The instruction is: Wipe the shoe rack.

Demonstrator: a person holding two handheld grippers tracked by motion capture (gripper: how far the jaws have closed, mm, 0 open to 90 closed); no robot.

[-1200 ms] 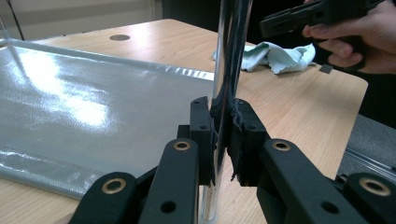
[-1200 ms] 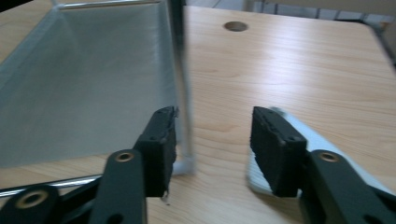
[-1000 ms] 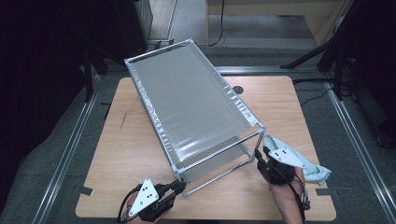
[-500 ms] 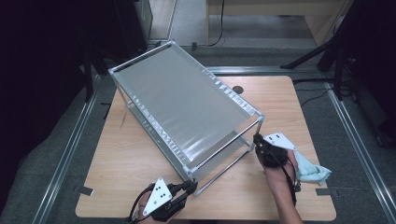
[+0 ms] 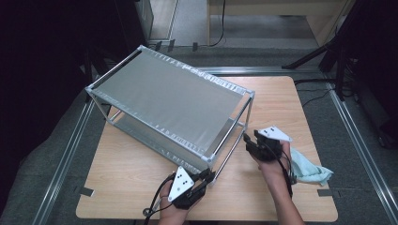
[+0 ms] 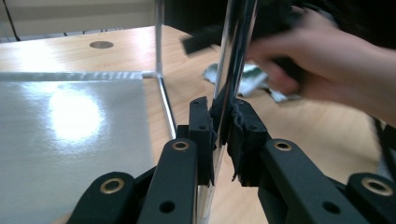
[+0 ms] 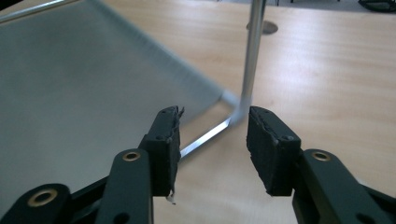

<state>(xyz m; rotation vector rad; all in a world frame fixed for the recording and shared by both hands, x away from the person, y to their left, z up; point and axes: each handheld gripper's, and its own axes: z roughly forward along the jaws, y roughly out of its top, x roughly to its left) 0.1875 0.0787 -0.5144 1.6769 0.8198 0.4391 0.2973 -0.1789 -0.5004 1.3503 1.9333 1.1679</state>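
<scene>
A: Where does the silver two-tier metal rack with grey sheet shelves [image 5: 169, 101] stand right now?

B: On the pale wooden desk [image 5: 122, 178], set askew. The left gripper [image 5: 201, 179] has its jaws pressed together on the rack's chrome corner post [image 6: 232, 70], low down by the foot; in the left gripper view the pads pinch the tube squarely, with the lower shelf [image 6: 70, 140] spreading off to the left of the jaws.

A: And the other one?

B: The right gripper [image 7: 212, 140] holds nothing. Its jaws have just been opening and stand spread, with only bare desk between them. Another chrome post and the shelf's corner [image 7: 238, 109] sit just beyond the gap, apart from both pads. In the high view that gripper [image 5: 251, 143] hovers just beside the rack's near right post.

A: So which step is this?

B: I'd judge it the turning of the rack on the desk: the left gripper anchors one corner while the right has let go to take a fresh hold (a re-grip, by the look of it).

A: What does the next move call for?

B: Probably pushing the right jaws forward until the post lies between the pads, then closing squarely on the tube. The chrome is smooth and round, so an off-centre pinch could slip. The crumpled light blue cloth [image 5: 307, 169] lies behind the right hand, well clear of the rack.
</scene>
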